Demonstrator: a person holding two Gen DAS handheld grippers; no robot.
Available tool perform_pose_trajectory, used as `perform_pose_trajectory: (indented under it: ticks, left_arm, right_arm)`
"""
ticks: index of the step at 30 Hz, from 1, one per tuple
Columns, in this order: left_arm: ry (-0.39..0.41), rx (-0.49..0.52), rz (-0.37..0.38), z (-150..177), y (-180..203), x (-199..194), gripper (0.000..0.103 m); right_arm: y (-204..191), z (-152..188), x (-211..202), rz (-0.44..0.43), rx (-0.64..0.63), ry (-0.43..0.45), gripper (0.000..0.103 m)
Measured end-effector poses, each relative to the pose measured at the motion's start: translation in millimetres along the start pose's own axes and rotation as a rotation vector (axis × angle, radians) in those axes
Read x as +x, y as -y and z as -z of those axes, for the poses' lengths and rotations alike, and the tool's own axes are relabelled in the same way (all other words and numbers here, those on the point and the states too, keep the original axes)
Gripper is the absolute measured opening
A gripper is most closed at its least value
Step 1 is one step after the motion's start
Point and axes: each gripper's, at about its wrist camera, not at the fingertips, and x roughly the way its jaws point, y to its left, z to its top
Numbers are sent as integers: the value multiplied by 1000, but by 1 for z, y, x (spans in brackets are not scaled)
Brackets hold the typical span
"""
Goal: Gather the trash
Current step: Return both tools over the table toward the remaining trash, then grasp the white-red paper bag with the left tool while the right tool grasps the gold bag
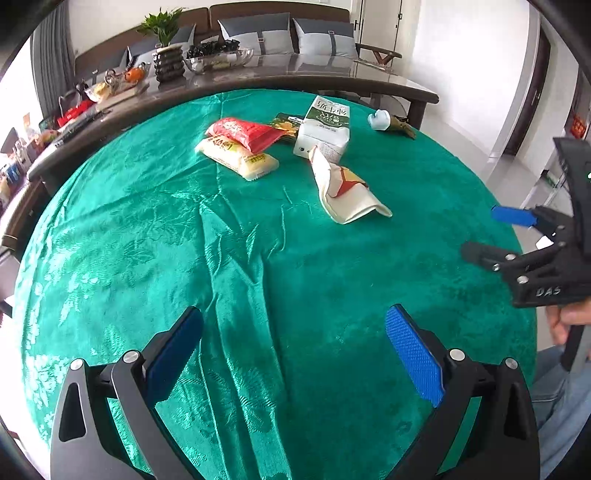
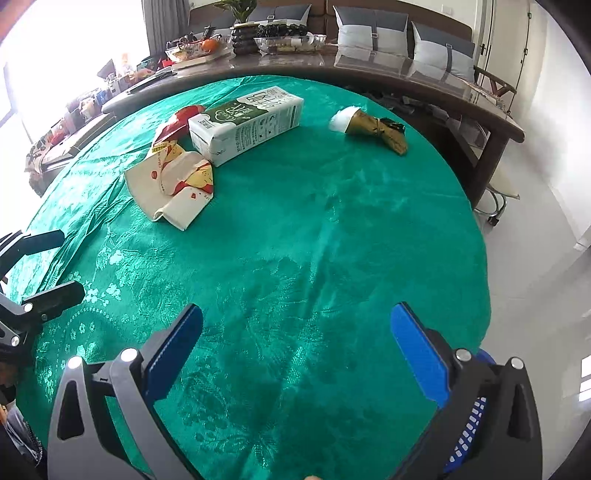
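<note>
Both tongs, left tongs [image 1: 293, 354] and right tongs [image 2: 297, 354], gape empty short of the milk carton [image 2: 245, 123]; thin wrappers beside it may slip a pinch.

"DAS" on right gripper [image 1: 480, 236]

Home living rm: sofa [image 1: 229, 22] w/ cushions [image 1: 258, 35], potted plant [image 1: 166, 40], fruit bowl [image 1: 218, 57] on side table [image 1: 332, 79].
</note>
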Motion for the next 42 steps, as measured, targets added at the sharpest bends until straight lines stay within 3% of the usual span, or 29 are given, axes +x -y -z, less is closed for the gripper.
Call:
perform_pose_trajectory:
  ticks: [6, 12, 15, 20, 24, 29, 31, 34, 36, 37, 38, 40, 41, 42]
  left_arm:
    - [20, 25, 78, -33, 12, 14, 98]
    - [-36, 97, 75, -69, 39, 63, 98]
    - [-42, 132, 6, -77, 46, 79, 99]
    - [-45, 107, 0, -87, 41, 86, 99]
    - [-43, 101, -13, -91, 38, 87, 97]
    - [-30, 114, -7, -93, 36, 83, 76]
    - [-27, 118, 8, -93, 35, 81, 66]
    - [-25, 112, 14, -92, 31, 78, 59]
    - [-23, 101, 29, -92, 26, 76, 57]
    - [-21, 96, 35, -92, 23, 75, 56]
    - [-17, 91, 42, -91, 20, 74, 55]
    - [-11, 78, 56, -90, 16, 73, 48]
    - [-10, 69, 64, -90, 15, 72, 46]
    - [-9, 61, 71, -91, 14, 72, 45]
  right_arm:
    - [-1, 3, 4, 13, -12, 1, 98]
    - [17, 5, -6, 19, 31, 30, 98]
    - [33, 3, -14, 21, 62, 57, 98]
    - [71, -35, -7, 51, 82, 77, 98]
    - [102, -88, 25, -42, 151, 70, 98]
    - [124, -137, 64, -137, 278, 92, 98]
    - [124, -144, 79, -196, 285, 54, 98]
    - [117, -146, 81, -341, 241, -21, 77]
    - [103, -139, 63, -482, 145, -49, 76]
    - [95, -136, 48, -500, 67, -40, 76]
    - [91, -135, 39, -464, 8, -28, 77]
    - [86, -142, 34, -284, -94, -12, 88]
    - [83, -148, 37, -188, -148, 6, 89]
    - [79, -154, 42, -152, -193, 16, 89]
